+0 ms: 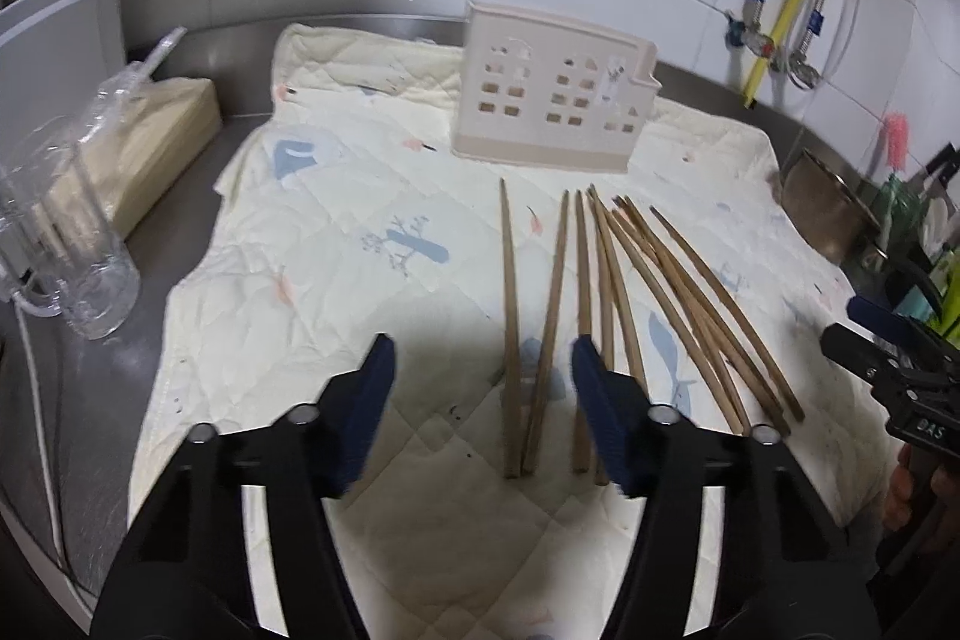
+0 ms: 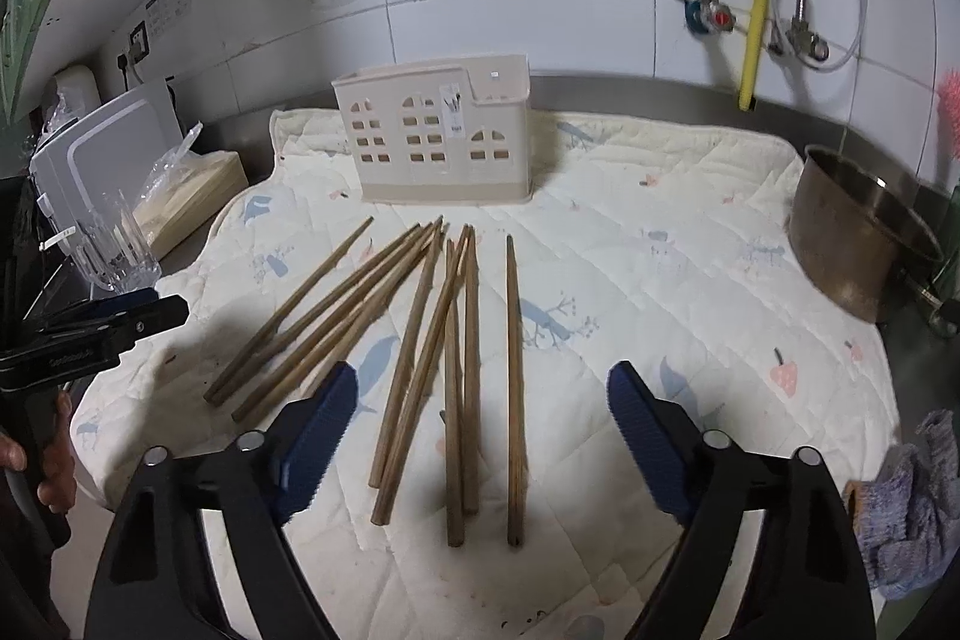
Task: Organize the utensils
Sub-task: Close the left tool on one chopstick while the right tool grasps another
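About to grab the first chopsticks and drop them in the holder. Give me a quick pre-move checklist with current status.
1. Left gripper open, nothing pinched: ok; two chopsticks lie between its fingers, untouched.
2. Right gripper open and empty: ok; it frames several chopsticks in the middle of the spread.
3. Holder upright on the cloth, behind the chopstick tips: ok.
4. Holder has free space inside: cannot tell, its top opening is not visible.
5. Chopsticks separated for a clean pick: not ok; several cross or overlap in the bundle.
6. Pot and glass clear of the chopsticks: ok, both sit off to the sides.
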`<action>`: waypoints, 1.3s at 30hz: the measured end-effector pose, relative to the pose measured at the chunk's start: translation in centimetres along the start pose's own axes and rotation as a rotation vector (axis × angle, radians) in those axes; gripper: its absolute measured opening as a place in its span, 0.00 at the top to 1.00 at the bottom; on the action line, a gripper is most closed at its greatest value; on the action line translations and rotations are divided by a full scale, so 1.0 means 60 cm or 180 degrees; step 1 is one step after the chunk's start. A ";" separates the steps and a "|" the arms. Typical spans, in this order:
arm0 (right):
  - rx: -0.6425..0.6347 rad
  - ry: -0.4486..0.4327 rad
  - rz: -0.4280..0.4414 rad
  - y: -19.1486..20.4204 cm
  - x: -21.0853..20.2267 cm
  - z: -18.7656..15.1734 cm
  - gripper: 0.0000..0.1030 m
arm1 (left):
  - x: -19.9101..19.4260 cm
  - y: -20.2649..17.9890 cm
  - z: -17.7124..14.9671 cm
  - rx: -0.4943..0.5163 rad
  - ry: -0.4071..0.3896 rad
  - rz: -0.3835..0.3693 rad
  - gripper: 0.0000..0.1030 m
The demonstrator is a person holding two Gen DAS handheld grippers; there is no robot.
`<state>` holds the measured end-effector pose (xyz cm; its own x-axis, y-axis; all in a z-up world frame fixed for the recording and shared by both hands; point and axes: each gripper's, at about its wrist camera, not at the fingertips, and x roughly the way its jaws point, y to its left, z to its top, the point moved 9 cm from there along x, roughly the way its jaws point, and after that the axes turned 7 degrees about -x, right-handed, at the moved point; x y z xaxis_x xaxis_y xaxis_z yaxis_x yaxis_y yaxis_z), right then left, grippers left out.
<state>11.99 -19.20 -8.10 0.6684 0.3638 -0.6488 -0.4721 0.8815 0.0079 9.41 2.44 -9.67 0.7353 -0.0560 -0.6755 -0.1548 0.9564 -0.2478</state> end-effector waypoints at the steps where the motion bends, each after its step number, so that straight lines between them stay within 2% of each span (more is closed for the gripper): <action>1: 0.0004 0.0012 -0.0001 -0.001 0.003 -0.002 0.22 | 0.005 -0.003 -0.001 0.0022 0.0028 -0.0033 0.51; 3: 0.0023 0.0041 0.0017 -0.003 0.009 -0.006 0.28 | 0.017 -0.013 -0.005 0.0094 0.0095 -0.0088 0.60; 7: 0.0055 0.0088 0.0031 -0.009 0.020 -0.013 0.32 | 0.042 -0.028 -0.011 0.0194 0.0220 -0.0147 0.73; 12: 0.0098 0.0163 0.0046 -0.015 0.035 -0.025 0.38 | 0.071 -0.041 -0.017 0.0289 0.0336 -0.0159 0.80; 17: 0.0139 0.0183 0.0063 -0.020 0.042 -0.027 0.42 | 0.090 -0.043 -0.019 0.0315 0.0419 -0.0139 0.82; 25: 0.0184 0.0272 0.0087 -0.026 0.059 -0.038 0.56 | 0.110 -0.035 -0.016 0.0317 0.0501 -0.0095 0.83; 32: 0.0159 0.0350 0.0060 -0.028 0.072 -0.045 0.73 | 0.126 -0.033 -0.020 0.0315 0.0580 -0.0078 0.83; 39: 0.0124 0.0446 0.0082 -0.022 0.090 -0.051 0.82 | 0.133 -0.032 -0.025 0.0345 0.0612 -0.0078 0.83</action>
<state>14.45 -19.31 -13.94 0.5683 0.3432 -0.7479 -0.4635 0.8845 0.0537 14.56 -0.28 -15.61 0.5970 -0.1234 -0.7927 -0.0589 0.9787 -0.1967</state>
